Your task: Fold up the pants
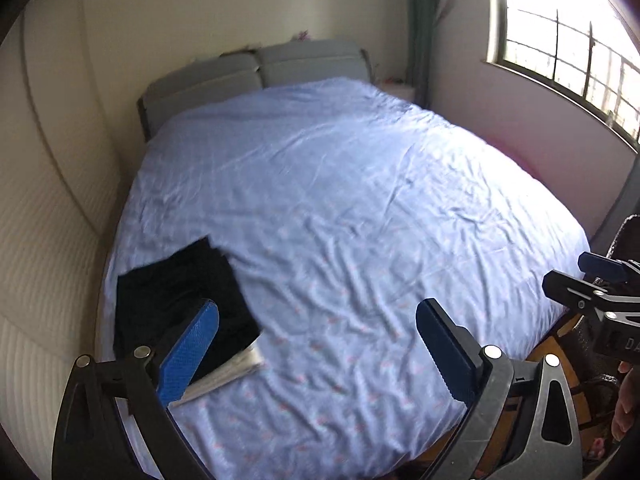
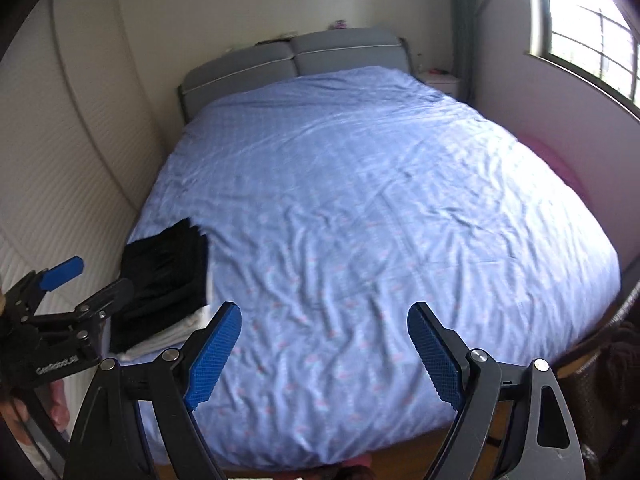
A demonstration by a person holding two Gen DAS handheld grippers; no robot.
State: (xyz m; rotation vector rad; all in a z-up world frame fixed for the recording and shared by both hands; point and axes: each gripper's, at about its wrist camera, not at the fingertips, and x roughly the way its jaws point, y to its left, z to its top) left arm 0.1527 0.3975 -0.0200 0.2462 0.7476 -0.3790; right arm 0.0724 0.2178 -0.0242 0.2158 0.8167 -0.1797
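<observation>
The folded black pants [image 1: 180, 296] lie at the lower left of the frame, on a white folded cloth [image 1: 228, 372] near the bed's [image 1: 340, 200] left edge. Both the left gripper [image 1: 316, 352] and right gripper [image 2: 324, 352] hover above the blue sheet, jaws wide, holding nothing.

We see a bed spread with a wrinkled light-blue sheet [image 2: 360, 208], a grey padded headboard [image 2: 296, 60] against the far wall, a barred window [image 1: 568, 40] at right, and a white bedside cabinet [image 2: 442, 80] in the corner.
</observation>
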